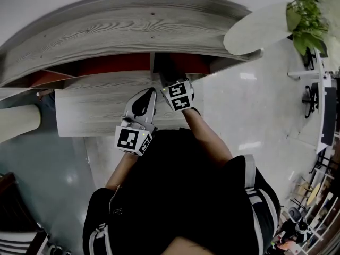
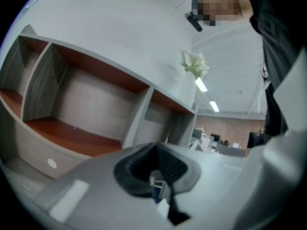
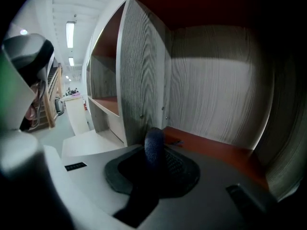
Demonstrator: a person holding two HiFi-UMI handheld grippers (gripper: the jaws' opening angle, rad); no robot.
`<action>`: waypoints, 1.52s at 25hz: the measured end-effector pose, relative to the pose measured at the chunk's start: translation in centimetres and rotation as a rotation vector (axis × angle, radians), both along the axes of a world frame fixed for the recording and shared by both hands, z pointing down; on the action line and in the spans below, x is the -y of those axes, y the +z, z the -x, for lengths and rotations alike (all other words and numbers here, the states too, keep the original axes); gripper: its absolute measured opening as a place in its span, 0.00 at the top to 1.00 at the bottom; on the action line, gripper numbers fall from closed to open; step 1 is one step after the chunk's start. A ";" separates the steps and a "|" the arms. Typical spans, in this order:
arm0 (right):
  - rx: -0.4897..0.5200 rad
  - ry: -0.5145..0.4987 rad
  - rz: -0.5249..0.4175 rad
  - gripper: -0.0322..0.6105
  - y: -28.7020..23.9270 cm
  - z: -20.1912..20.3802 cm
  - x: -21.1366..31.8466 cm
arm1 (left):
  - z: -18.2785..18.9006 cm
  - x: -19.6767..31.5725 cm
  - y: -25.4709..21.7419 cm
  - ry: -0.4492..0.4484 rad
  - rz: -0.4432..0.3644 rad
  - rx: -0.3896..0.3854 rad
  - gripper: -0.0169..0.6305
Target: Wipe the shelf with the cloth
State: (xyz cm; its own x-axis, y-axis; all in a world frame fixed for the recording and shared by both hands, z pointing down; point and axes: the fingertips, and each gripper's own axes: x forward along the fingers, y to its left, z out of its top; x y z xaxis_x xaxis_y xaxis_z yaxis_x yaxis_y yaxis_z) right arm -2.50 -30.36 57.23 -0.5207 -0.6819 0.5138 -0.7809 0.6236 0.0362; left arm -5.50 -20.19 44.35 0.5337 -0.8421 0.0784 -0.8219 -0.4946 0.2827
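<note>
A grey wood-grain shelf unit (image 1: 133,23) with red-brown compartments curves across the top of the head view. My right gripper (image 1: 170,80) reaches into a middle compartment and is shut on a dark blue cloth (image 1: 168,70). In the right gripper view the cloth (image 3: 154,145) stands bunched between the jaws of the right gripper (image 3: 154,158), just over the compartment's red-brown floor (image 3: 216,150) and beside a grey divider (image 3: 144,80). My left gripper (image 1: 150,94) hangs shut outside the shelf, over the lower grey ledge (image 1: 95,110). Seen from the left gripper (image 2: 158,176), wide empty compartments (image 2: 72,133) lie ahead.
A potted plant (image 1: 308,15) and a white round tabletop (image 1: 260,28) stand at the right end of the shelf. A white cylinder (image 1: 18,122) lies at the left. Glossy floor (image 1: 239,116) spreads to the right. Pale flowers (image 2: 194,66) sit on the shelf top.
</note>
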 end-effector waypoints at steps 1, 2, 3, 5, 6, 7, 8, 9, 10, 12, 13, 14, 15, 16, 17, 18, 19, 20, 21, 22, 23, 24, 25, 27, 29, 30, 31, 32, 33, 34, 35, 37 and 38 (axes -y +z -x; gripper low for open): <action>-0.002 -0.007 -0.008 0.87 0.0 0.1 -0.1 | 0.0 -0.1 -0.2 0.000 -0.005 0.007 0.97; -0.005 -0.015 -0.015 0.87 0.0 0.2 -0.2 | 0.0 -0.1 -0.3 0.000 -0.009 0.012 0.97; -0.006 -0.025 -0.020 0.87 0.0 0.3 -0.3 | 0.0 -0.2 -0.4 -0.001 -0.011 0.015 0.97; -0.010 -0.052 -0.026 0.87 0.0 0.5 -0.5 | -0.1 -0.5 -0.6 -0.004 -0.015 0.015 0.97; -0.013 -0.067 -0.028 0.87 0.0 0.7 -0.6 | -0.1 -0.6 -0.6 -0.005 -0.017 0.015 0.97; -0.015 -0.081 -0.031 0.87 0.1 0.8 -0.7 | -0.2 -0.7 -0.7 -0.005 -0.019 0.014 0.97; -0.018 -0.092 -0.033 0.87 0.1 0.9 -0.8 | -0.3 -0.8 -0.7 -0.006 -0.020 0.014 0.97; -0.018 -0.102 -0.037 0.87 0.1 1.0 -1.0 | -0.4 -0.9 -0.8 -0.007 -0.022 0.014 0.97; -0.016 -0.110 -0.042 0.87 0.1 1.1 -1.1 | -0.5 -1.0 -0.9 -0.008 -0.025 0.013 0.97; -0.012 -0.126 -0.053 0.87 0.0 1.4 -1.4 | -0.7 -1.1 -1.2 -0.010 -0.032 0.011 0.97; -0.011 -0.135 -0.057 0.87 0.0 1.6 -1.6 | -0.8 -1.2 -1.3 -0.011 -0.036 0.010 0.97; -0.008 -0.146 -0.057 0.87 0.0 1.7 -1.8 | -0.9 -1.2 -1.4 -0.010 -0.039 0.010 0.97; -0.004 -0.159 -0.054 0.87 0.1 1.9 -2.1 | -1.0 -1.3 -1.5 -0.010 -0.042 0.010 0.97; 0.003 -0.175 -0.044 0.87 0.2 2.0 -2.5 | -1.1 -1.3 -1.5 -0.008 -0.043 0.010 0.97; 0.013 -0.191 -0.026 0.87 0.3 2.1 -2.9 | -1.3 -1.3 -1.6 -0.006 -0.044 0.010 0.97; 0.029 -0.203 0.001 0.87 0.4 2.1 -3.4 | -1.5 -1.3 -1.6 -0.003 -0.046 0.010 0.97; 0.051 -0.207 0.033 0.87 0.6 2.0 -3.9 | -1.6 -1.2 -1.7 0.000 -0.048 0.010 0.97; 0.079 -0.199 0.062 0.87 0.8 1.7 -4.5 | -1.8 -1.2 -1.8 0.004 -0.052 0.011 0.97; 0.112 -0.179 0.082 0.87 0.9 1.3 -5.1 | -2.0 -1.2 -1.9 0.009 -0.055 0.011 0.97; 0.147 -0.147 0.090 0.87 0.8 0.6 -5.5 | -2.2 -1.3 -2.0 0.014 -0.059 0.012 0.97; 0.179 -0.108 0.086 0.87 0.5 -0.2 -5.6 | -2.4 -1.2 -2.1 0.020 -0.063 0.012 0.97; 0.204 -0.066 0.070 0.87 0.0 -1.2 -5.5 | -2.6 -1.2 -2.2 0.026 -0.065 0.013 0.97; 0.219 -0.023 0.045 0.87 -0.6 -2.3 -5.3 | -2.7 -1.1 -2.3 0.032 -0.067 0.013 0.97; 0.227 0.069 -0.021 0.87 -2.3 -4.7 -4.4 | -3.0 -1.0 -2.2 0.047 -0.066 0.011 0.97; 0.209 0.183 -0.090 0.87 -3.8 -7.7 -3.4 | -3.5 -0.9 -2.2 0.065 -0.066 0.007 0.97; 0.189 0.246 -0.121 0.87 -4.4 -9.3 -3.0 | -3.8 -0.9 -2.2 0.076 -0.067 0.005 0.97; 0.166 0.304 -0.146 0.87 -4.9 -10.8 -2.5 | -4.2 -0.9 -2.3 0.087 -0.069 0.003 0.97; 0.145 0.354 -0.162 0.87 -5.2 -12.2 -2.1 | -4.5 -0.8 -2.4 0.099 -0.072 0.001 0.97; 0.130 0.395 -0.167 0.87 -5.3 -13.3 -1.7 | -4.8 -0.8 -2.5 0.111 -0.075 0.000 0.97; 0.118 0.429 -0.165 0.87 -5.3 -14.2 -1.3 | -5.0 -0.7 -2.5 0.121 -0.078 -0.001 0.97; 0.107 0.457 -0.159 0.87 -5.2 -14.9 -0.9 | -5.2 -0.7 -2.6 0.131 -0.080 -0.002 0.97; 0.089 0.503 -0.149 0.87 -4.8 -15.9 -0.3 | -5.6 -0.7 -2.7 0.149 -0.083 -0.004 0.97; 0.082 0.520 -0.144 0.87 -4.5 -16.3 0.0 | -5.8 -0.6 -2.7 0.157 -0.085 -0.004 0.97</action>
